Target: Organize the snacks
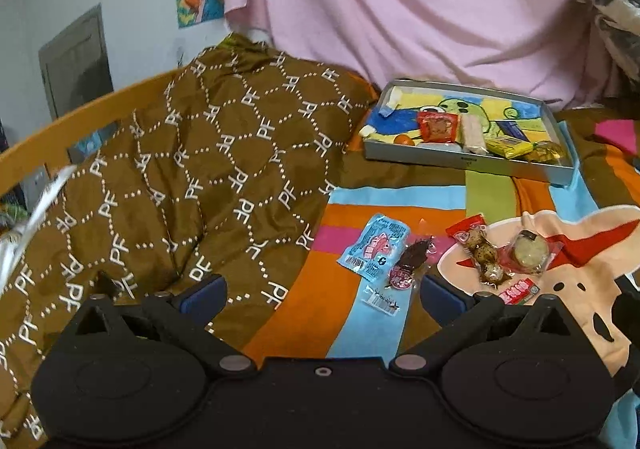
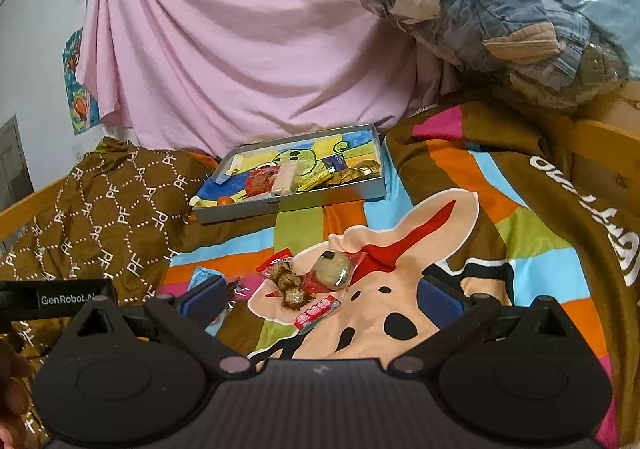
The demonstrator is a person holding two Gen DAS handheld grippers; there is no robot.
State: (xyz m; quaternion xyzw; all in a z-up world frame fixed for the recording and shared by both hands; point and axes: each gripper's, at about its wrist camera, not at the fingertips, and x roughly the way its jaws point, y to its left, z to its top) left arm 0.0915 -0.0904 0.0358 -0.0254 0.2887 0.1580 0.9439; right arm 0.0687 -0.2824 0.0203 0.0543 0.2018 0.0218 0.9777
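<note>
Loose snacks lie on the colourful bedspread: a light blue packet [image 1: 374,247], a dark wrapped snack [image 1: 414,259], a red-wrapped bag of brown balls [image 1: 478,249] [image 2: 286,281], a round cookie in clear wrap [image 1: 530,251] [image 2: 332,269] and a small red candy pack [image 1: 518,291] [image 2: 318,311]. A grey tray [image 1: 460,163] [image 2: 288,205] further back holds several snacks. My left gripper [image 1: 322,295] is open and empty, just short of the blue packet. My right gripper [image 2: 320,299] is open and empty around the candy pack area.
A brown patterned quilt [image 1: 192,169] [image 2: 112,217] is piled on the left against the wooden bed rail [image 1: 80,105]. A pink sheet [image 2: 240,49] hangs behind. A clear bag of clothes [image 2: 520,9] sits at the back right.
</note>
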